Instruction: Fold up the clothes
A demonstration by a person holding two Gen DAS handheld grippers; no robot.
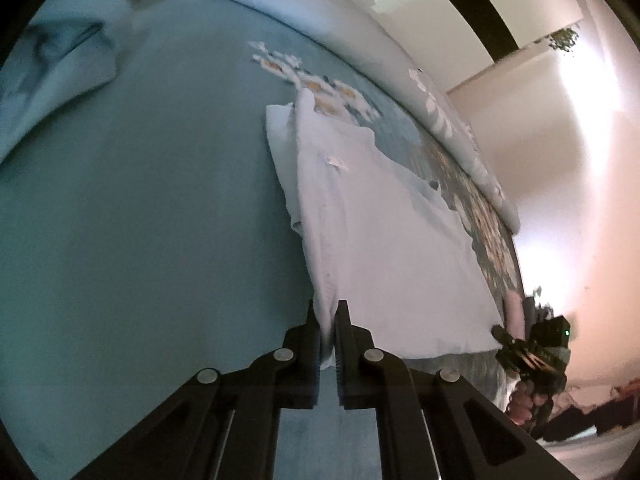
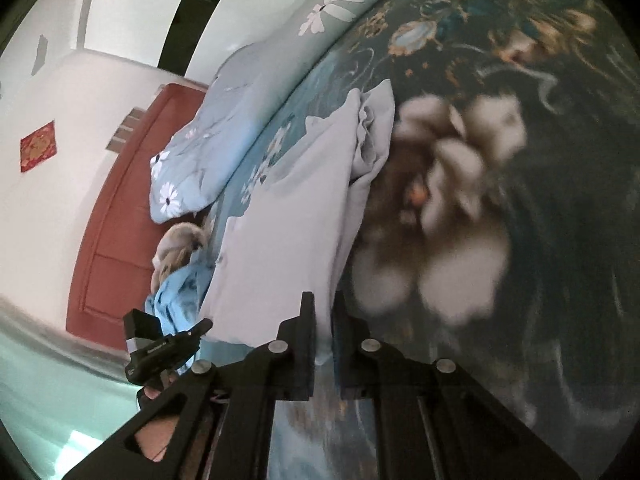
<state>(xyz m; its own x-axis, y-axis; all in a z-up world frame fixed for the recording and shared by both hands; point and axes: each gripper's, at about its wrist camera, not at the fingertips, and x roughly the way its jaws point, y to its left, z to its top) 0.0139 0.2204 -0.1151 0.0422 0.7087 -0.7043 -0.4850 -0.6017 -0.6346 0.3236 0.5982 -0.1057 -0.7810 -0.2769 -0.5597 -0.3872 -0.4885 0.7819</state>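
A pale blue garment (image 1: pixel 384 240) lies spread on the teal flowered bedspread (image 1: pixel 140 208). My left gripper (image 1: pixel 328 312) is shut on a near edge of the garment, which bunches between its fingers. My right gripper (image 2: pixel 325 304) is shut on the garment's (image 2: pixel 296 220) other near edge. In the left wrist view the right gripper (image 1: pixel 532 352) shows at the lower right, at the garment's corner. In the right wrist view the left gripper (image 2: pixel 168 348) shows at the lower left. The far part of the garment is folded over and rumpled.
A light blue flowered quilt (image 2: pixel 224 128) lies bunched along the far side of the bed (image 1: pixel 400 60). A crumpled blue cloth (image 1: pixel 56 72) lies at the far left. A red-brown door (image 2: pixel 120 216) and white walls stand beyond the bed.
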